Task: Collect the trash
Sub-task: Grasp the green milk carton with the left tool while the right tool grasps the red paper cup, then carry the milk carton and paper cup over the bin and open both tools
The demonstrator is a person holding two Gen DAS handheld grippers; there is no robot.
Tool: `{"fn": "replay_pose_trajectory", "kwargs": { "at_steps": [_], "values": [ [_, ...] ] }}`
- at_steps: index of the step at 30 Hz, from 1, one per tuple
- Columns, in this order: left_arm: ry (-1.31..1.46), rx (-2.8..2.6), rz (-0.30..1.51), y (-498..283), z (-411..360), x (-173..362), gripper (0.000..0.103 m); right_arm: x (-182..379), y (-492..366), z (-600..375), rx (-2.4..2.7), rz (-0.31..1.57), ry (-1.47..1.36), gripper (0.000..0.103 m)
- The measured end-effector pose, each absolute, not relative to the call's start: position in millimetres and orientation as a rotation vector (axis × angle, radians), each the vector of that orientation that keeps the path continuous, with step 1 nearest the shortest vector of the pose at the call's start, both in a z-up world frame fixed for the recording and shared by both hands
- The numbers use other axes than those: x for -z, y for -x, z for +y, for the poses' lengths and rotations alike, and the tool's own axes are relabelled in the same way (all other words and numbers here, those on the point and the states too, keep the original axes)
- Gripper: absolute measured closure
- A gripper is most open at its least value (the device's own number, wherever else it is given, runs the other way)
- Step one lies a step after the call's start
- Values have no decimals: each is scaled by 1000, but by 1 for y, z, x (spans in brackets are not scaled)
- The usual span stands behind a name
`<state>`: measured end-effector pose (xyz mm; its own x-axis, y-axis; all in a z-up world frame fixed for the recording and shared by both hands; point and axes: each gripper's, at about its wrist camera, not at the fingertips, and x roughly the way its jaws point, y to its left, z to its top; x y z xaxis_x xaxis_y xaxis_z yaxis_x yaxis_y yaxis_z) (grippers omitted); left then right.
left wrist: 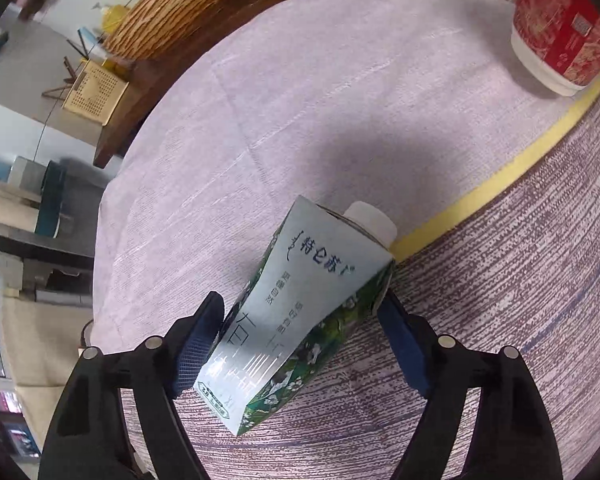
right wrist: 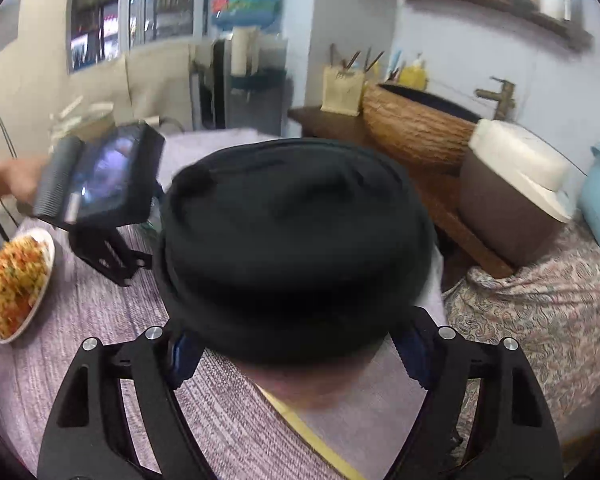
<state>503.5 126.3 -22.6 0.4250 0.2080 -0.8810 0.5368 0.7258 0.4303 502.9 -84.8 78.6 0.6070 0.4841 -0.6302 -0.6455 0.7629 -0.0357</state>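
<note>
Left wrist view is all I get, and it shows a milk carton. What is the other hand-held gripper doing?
Observer: The right hand-held gripper has a black bowl between its fingers, with the pads against its sides.
Operator: Is there any food around?
Observer: Yes, a white plate of orange fried food sits on the purple tablecloth, left of the bowl.
Operator: What's on the other side?
Observer: A brown pot with a white lid stands right of the bowl.

Left tongs point steeply down, pads closed against a carton's sides. Right tongs angle downward, clamping something black and round.
</note>
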Motion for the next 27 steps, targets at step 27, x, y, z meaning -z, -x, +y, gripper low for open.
{"fn": "replay_pose_trajectory", "kwargs": {
  "at_steps": [27],
  "values": [
    [-161, 344, 711, -382, 30, -63, 52, -89, -371, -196, -526, 430, -15, 24]
  ]
}}
